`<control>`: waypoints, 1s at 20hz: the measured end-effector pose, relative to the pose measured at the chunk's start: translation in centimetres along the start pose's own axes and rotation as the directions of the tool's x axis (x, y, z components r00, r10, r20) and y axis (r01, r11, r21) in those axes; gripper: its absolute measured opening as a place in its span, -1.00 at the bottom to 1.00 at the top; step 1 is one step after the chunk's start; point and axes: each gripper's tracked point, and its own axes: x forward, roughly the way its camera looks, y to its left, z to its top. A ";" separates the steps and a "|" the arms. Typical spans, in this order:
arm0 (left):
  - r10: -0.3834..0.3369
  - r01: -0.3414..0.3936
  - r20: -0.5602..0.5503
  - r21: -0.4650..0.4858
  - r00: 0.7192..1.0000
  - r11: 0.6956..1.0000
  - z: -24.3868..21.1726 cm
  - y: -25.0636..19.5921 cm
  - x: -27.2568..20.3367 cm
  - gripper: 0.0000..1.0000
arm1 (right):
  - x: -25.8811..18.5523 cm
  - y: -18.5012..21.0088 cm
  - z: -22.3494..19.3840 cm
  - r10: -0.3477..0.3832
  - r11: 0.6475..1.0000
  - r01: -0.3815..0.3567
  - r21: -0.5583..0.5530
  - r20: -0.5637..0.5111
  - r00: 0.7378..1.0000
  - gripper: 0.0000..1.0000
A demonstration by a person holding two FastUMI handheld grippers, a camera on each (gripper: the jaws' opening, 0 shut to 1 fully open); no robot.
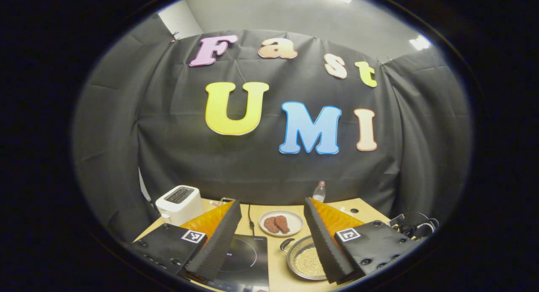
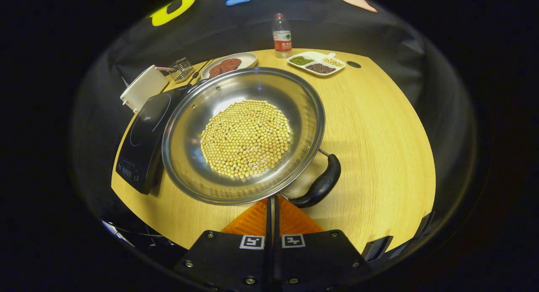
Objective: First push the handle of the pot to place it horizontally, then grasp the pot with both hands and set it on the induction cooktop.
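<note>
A steel pot (image 2: 189, 157) holding yellow beans (image 2: 245, 137) sits on the wooden table (image 2: 379, 128), right beside the black induction cooktop (image 2: 145, 132). Its black side handle (image 2: 323, 183) points toward the near right. My right gripper (image 2: 273, 204) is shut, with its tips at the pot's near rim just left of that handle and nothing between them. In the left gripper view my left gripper (image 1: 273, 203) is open wide above the table, the cooktop (image 1: 246, 258) under its left finger and the pot (image 1: 304, 258) beside its right finger.
A plate of brown meat pieces (image 2: 229, 64), a water bottle (image 2: 281, 35) and a divided dish of beans (image 2: 316, 63) stand at the table's far edge. A white toaster (image 2: 143, 88) and a small wire rack (image 2: 181, 69) sit behind the cooktop. Cables (image 1: 414, 226) lie at the right.
</note>
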 end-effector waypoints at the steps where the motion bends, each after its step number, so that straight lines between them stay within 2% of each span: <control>1: -0.002 0.002 -0.003 0.003 1.000 1.000 -0.1 -0.1 0.0 0.90 | 0.0 -0.4 0.2 -0.008 1.000 0.008 0.003 0.000 1.000 -0.98; 13: -0.010 0.011 -0.021 0.031 1.000 0.999 -0.5 -0.7 0.2 0.99 | 1.3 -6.1 4.0 -0.105 0.994 0.104 0.036 0.036 0.994 -0.98; 15: -0.011 0.012 -0.025 0.036 1.000 0.999 -0.6 -0.9 0.3 0.94 | 1.6 -6.7 4.7 -0.112 0.993 0.110 0.045 0.043 0.993 -0.98; 17: -0.011 0.012 -0.029 0.040 1.000 0.999 -0.7 -1.1 0.4 0.99 | 1.9 -7.4 5.4 -0.120 0.992 0.118 0.049 0.049 0.992 -0.98; 18: -0.011 0.012 -0.032 0.041 0.999 0.999 -0.9 -1.1 0.5 0.90 | 2.0 -7.5 5.8 -0.118 0.992 0.116 0.053 0.052 0.992 -0.98; 20: -0.013 0.014 -0.036 0.041 0.999 0.999 -1.1 -1.3 0.7 0.94 | 2.3 -7.9 6.5 -0.120 0.992 0.117 0.054 0.058 0.991 -0.98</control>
